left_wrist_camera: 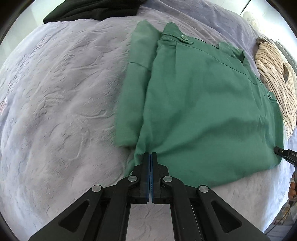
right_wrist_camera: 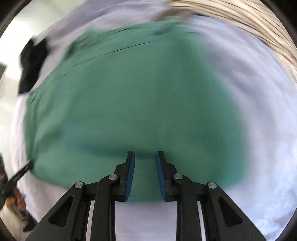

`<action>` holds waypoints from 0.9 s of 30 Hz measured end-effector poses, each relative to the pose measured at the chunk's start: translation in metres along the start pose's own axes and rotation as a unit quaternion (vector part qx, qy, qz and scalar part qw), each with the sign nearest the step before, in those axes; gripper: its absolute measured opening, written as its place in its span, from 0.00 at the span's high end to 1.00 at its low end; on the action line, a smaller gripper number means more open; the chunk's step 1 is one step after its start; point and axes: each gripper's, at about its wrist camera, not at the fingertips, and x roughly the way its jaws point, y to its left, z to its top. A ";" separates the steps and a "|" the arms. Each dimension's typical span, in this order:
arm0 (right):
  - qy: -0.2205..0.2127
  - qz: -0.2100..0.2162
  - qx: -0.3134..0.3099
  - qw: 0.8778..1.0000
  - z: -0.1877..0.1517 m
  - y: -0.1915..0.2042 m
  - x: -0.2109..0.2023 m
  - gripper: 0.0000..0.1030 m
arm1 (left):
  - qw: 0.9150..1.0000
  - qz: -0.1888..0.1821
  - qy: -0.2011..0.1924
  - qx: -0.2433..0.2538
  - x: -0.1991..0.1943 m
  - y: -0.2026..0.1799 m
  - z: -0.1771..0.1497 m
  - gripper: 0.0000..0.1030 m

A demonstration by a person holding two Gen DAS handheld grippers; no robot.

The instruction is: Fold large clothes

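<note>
A green garment (left_wrist_camera: 200, 103) lies partly folded on the pale lilac bedspread (left_wrist_camera: 55, 111), with a button tab at its far edge. My left gripper (left_wrist_camera: 150, 153) is shut on the garment's near left edge. In the blurred right wrist view the same green garment (right_wrist_camera: 130, 96) fills the middle. My right gripper (right_wrist_camera: 145, 153) is open and empty, with its fingers over the garment's near edge. The right gripper's tip also shows in the left wrist view (left_wrist_camera: 284, 153) at the garment's right corner. The left gripper shows at the left of the right wrist view (right_wrist_camera: 22, 170).
A cream striped garment (left_wrist_camera: 274, 79) lies right of the green one and shows at the top right of the right wrist view (right_wrist_camera: 250, 24). A black garment (left_wrist_camera: 92, 9) lies at the far edge of the bed, also in the right wrist view (right_wrist_camera: 33, 64).
</note>
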 end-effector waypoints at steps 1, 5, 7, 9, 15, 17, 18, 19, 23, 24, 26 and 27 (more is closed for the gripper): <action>-0.003 -0.019 0.018 1.000 0.000 -0.019 -0.002 0.76 | 1.000 0.002 0.000 0.001 0.000 0.000 -0.002 0.97; 0.001 -0.012 0.099 0.995 -0.008 -0.068 -0.006 0.81 | 1.000 0.019 0.004 -0.002 -0.010 0.007 -0.013 0.97; -0.001 -0.017 0.111 0.994 -0.013 -0.068 -0.017 0.77 | 0.999 0.041 0.005 -0.013 -0.017 0.016 -0.018 0.96; 0.004 -0.022 0.114 0.993 -0.019 -0.062 -0.026 0.73 | 0.997 0.067 0.017 -0.032 -0.022 0.030 -0.024 0.96; 0.027 0.011 0.111 0.993 -0.056 -0.031 -0.044 0.47 | 0.997 0.066 0.022 -0.032 -0.047 0.031 -0.041 0.96; 0.042 0.023 0.103 0.994 -0.067 -0.013 -0.044 0.41 | 0.997 0.061 0.025 -0.030 -0.053 0.026 -0.048 0.96; 0.049 0.028 0.099 0.993 -0.073 -0.004 -0.044 0.40 | 0.997 0.058 0.026 -0.031 -0.055 0.024 -0.052 0.96; 0.054 0.034 0.096 0.993 -0.076 0.006 -0.043 0.40 | 0.998 0.056 0.028 -0.031 -0.057 0.021 -0.055 0.96; 0.077 0.055 0.084 0.992 -0.096 0.036 -0.042 0.33 | 0.998 0.049 0.029 -0.028 -0.066 0.014 -0.069 0.96; 0.082 0.059 0.079 0.992 -0.098 0.048 -0.040 0.31 | 0.998 0.049 0.032 -0.025 -0.068 0.012 -0.073 0.96; 0.086 0.067 0.069 0.992 -0.110 0.061 -0.042 0.29 | 0.998 0.050 0.037 -0.021 -0.071 0.011 -0.081 0.39; 0.090 0.070 0.062 0.992 -0.107 0.071 -0.038 0.29 | 0.997 0.056 0.039 -0.024 -0.072 0.009 -0.082 0.01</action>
